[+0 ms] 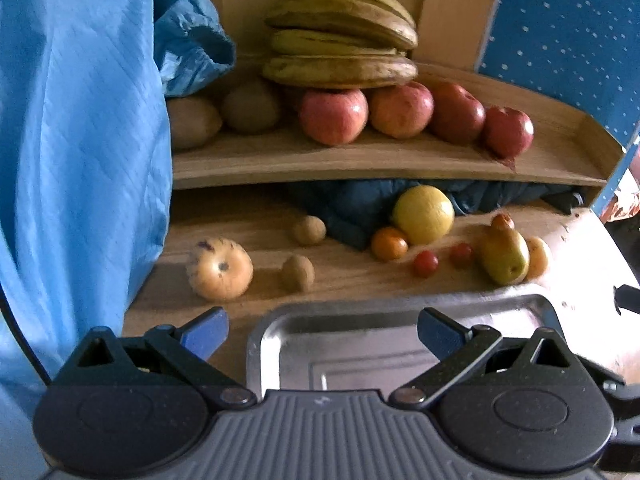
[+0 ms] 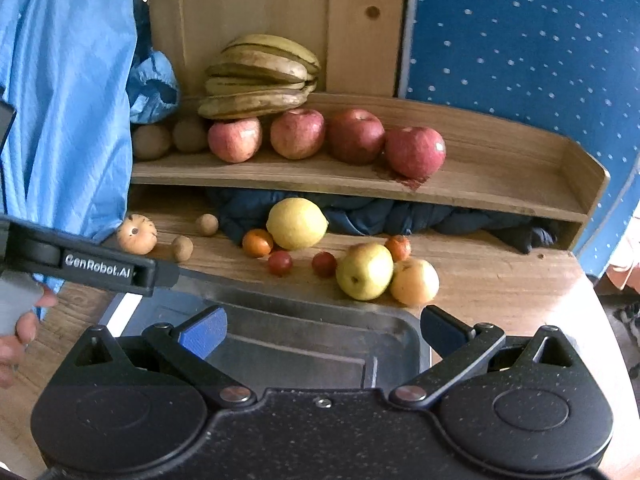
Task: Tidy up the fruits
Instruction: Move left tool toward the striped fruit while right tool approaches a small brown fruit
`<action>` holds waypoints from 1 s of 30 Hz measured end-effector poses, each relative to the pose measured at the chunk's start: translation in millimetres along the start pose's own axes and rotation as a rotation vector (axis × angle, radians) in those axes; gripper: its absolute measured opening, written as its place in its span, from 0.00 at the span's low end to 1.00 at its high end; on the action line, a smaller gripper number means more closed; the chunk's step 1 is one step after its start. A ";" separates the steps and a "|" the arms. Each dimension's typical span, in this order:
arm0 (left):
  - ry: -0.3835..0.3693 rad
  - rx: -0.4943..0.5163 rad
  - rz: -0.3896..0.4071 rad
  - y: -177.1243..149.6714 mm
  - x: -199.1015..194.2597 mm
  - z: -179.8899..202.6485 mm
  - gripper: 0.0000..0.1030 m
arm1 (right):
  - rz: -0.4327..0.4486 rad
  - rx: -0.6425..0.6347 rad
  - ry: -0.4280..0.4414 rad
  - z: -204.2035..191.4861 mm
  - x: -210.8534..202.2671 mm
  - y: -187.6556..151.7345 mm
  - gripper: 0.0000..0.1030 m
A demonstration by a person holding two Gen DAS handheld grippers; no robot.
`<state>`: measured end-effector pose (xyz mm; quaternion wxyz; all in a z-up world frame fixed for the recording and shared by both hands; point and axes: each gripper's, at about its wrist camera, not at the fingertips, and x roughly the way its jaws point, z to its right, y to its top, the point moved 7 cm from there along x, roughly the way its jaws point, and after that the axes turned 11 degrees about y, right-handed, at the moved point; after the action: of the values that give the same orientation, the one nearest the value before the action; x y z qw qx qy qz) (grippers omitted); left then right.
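Loose fruit lies on the wooden table: a big yellow citrus (image 2: pixel 297 223), a small orange (image 2: pixel 258 243), two cherry tomatoes (image 2: pixel 280 263), a green pear-like fruit (image 2: pixel 364 271), a yellow apple (image 2: pixel 414 282), a pale bruised apple (image 1: pixel 221 269) and two small brown fruits (image 1: pixel 298 273). A metal tray (image 1: pixel 360 312) sits at the near edge. My left gripper (image 1: pixel 322 334) hangs open over the tray, holding nothing. My right gripper (image 2: pixel 323 332) is also open and empty above the tray (image 2: pixel 320 312). On the shelf (image 2: pixel 360 190) rest bananas (image 2: pixel 260 78) and several red apples (image 2: pixel 356 136).
Light blue fabric (image 1: pixel 80 140) hangs along the left side. Dark blue cloth (image 2: pixel 400 212) is stuffed under the shelf. Brown kiwi-like fruits (image 1: pixel 250 106) sit at the shelf's left end. A hand (image 2: pixel 24 328) holds the left gripper's black body (image 2: pixel 100 268) at the left. A blue dotted wall (image 2: pixel 520 40) stands behind.
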<state>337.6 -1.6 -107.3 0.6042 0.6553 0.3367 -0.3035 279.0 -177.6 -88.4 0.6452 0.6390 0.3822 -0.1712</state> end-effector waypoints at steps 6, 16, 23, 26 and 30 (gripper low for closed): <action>0.020 -0.021 -0.002 12.4 20.8 -14.7 1.00 | -0.053 -0.081 0.066 -10.2 26.3 9.6 1.00; 0.064 -0.071 -0.048 19.1 47.5 -32.5 1.00 | -0.131 -0.194 0.286 -41.4 74.9 18.0 0.99; 0.133 -0.131 -0.079 23.0 60.5 -45.8 1.00 | -0.142 -0.236 0.332 -59.7 104.8 24.6 0.93; 0.149 -0.154 -0.093 23.7 65.5 -51.1 0.99 | -0.139 -0.240 0.338 -63.8 115.5 29.7 0.89; 0.164 -0.176 -0.105 22.8 70.7 -57.6 0.96 | -0.140 -0.238 0.349 -76.6 126.1 35.6 0.82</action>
<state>397.1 60.1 -145.9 0.6131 0.6040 0.4439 -0.2494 365.1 -66.3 -145.2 0.6266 0.5504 0.5489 -0.0559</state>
